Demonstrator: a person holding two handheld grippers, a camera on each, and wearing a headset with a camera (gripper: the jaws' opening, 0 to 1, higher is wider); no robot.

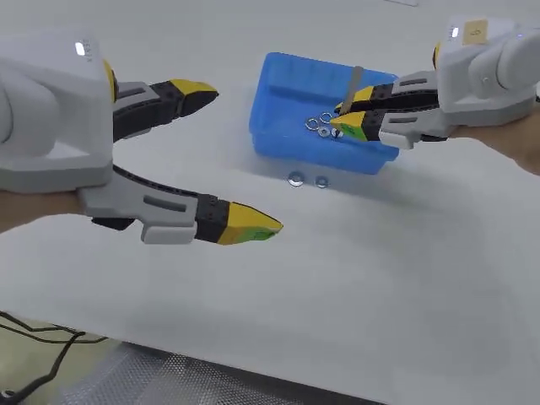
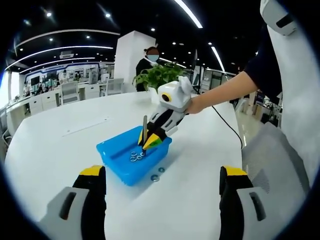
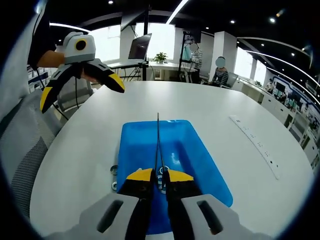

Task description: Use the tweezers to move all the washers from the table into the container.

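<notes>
Your right gripper [image 1: 346, 122] clamps the tweezers [image 1: 355, 83] over the container [image 1: 283, 101]; your left gripper [image 1: 240, 160] gapes wide, empty. Two washers [image 1: 295, 179] lie on the table [image 1: 380, 253] just near of it. They look thin, light and slippery, so pinch across a rim.

Open-plan office. Big white round table [image 3: 260, 115]. Dark ceiling with long strip lights [image 2: 189, 13] plus small downlights. White pillar [image 2: 131, 55] beyond the table, potted plant [image 2: 159, 76] by its far edge. Rows of desks [image 2: 75, 90] with chairs off to one side. Bright windows [image 3: 161, 39] (blown out, nothing readable through them). Grey mesh chair [image 3: 22, 145] beside the table. Black cables [image 1: 38, 342] below the near edge.
</notes>
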